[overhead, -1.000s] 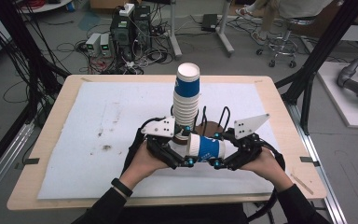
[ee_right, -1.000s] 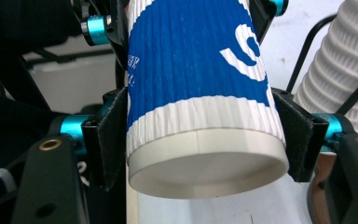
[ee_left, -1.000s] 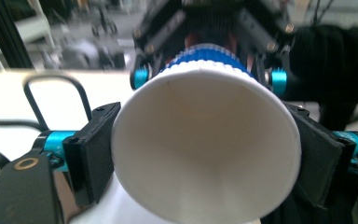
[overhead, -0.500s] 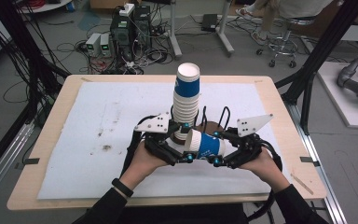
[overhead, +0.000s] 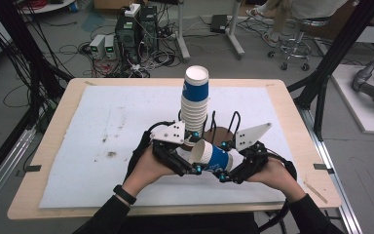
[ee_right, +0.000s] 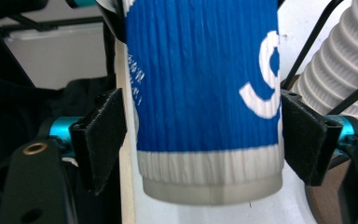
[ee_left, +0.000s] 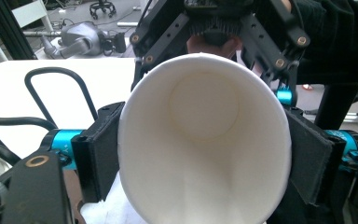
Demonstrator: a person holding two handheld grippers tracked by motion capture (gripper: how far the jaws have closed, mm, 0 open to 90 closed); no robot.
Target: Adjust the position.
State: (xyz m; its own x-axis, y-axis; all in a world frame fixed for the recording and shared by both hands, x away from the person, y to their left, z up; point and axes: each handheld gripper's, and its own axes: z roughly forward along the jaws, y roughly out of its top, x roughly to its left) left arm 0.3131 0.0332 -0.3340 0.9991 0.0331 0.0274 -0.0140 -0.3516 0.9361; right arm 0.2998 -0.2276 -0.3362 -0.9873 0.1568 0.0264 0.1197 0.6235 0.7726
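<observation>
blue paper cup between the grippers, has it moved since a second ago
No. The blue paper cup still lies sideways just in front of the cup stack, between both grippers, with no clear shift against that stack.

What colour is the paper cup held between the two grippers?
The paper cup is blue with white lettering and a white ribbed band at its base, plain white inside; the right gripper view shows it best.

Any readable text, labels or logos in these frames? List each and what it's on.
Nothing can be read with confidence.
White curved mark on the blue cup, right gripper view: part of a large logo or letter, cut off, not readable.
Small white print running along the same cup's blue side at its left edge: too small and blurred to read.
Stack of cups, high view: blue band on the top cup, no legible print.
</observation>
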